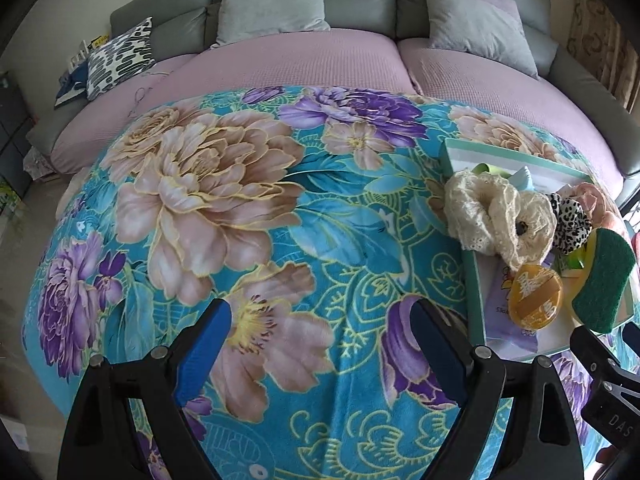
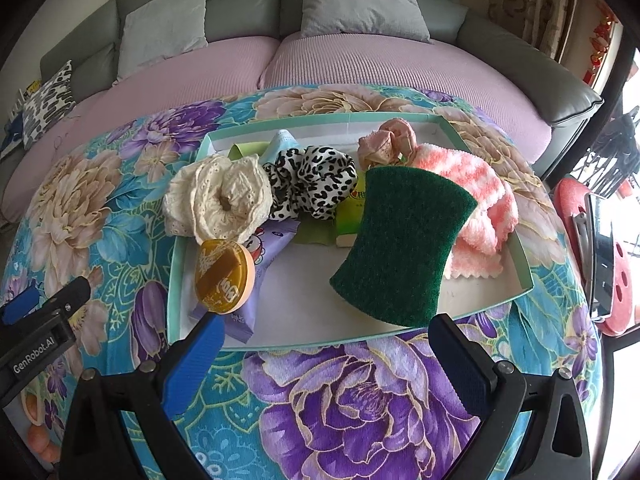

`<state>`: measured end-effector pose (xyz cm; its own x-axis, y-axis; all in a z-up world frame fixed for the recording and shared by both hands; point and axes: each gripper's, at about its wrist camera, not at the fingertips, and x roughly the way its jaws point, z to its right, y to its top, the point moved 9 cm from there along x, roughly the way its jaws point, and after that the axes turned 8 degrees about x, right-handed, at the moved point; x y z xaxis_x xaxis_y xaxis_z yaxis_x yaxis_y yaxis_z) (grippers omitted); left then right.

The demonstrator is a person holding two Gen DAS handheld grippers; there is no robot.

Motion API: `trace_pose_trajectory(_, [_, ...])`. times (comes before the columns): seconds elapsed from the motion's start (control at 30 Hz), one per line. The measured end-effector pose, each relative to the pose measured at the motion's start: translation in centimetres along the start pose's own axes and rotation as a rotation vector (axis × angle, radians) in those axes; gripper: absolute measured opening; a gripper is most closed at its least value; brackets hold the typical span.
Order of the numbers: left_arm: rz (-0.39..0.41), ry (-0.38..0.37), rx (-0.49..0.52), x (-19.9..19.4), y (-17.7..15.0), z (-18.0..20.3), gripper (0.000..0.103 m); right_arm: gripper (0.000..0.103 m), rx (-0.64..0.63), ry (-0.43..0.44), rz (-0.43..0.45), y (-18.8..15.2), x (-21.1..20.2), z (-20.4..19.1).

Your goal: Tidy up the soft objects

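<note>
A shallow teal-rimmed tray [image 2: 320, 118] lies on a floral blanket and holds a cream lace scrunchie [image 2: 218, 200], a leopard scrunchie [image 2: 316, 184], a green scouring sponge [image 2: 400, 240], a pink fluffy cloth [image 2: 476, 208], a pink scrunchie [image 2: 386, 142], an orange round puff case [image 2: 224, 276] and a purple packet [image 2: 264, 256]. My right gripper [image 2: 326, 346] is open and empty just in front of the tray's near rim. My left gripper [image 1: 322, 336] is open and empty over the blanket, left of the tray [image 1: 472, 280]. The cream scrunchie [image 1: 496, 216] and sponge [image 1: 604, 280] show there too.
The floral blanket [image 1: 240, 200] covers a surface in front of a grey sofa with lilac seat covers [image 1: 304, 60], grey pillows [image 1: 272, 4] and a patterned pillow [image 1: 120, 56]. A red stool [image 2: 600, 248] stands at the right.
</note>
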<state>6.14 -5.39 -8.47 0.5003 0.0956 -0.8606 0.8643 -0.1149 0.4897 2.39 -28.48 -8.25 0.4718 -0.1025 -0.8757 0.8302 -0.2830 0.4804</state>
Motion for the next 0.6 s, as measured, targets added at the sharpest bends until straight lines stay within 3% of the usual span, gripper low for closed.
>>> trace_pose_trajectory(0.6, [-0.030, 0.021, -0.007, 0.2, -1.7, -1.1, 0.091, 0.103, -0.044, -0.006, -0.009, -1.0, 0.1, -1.0])
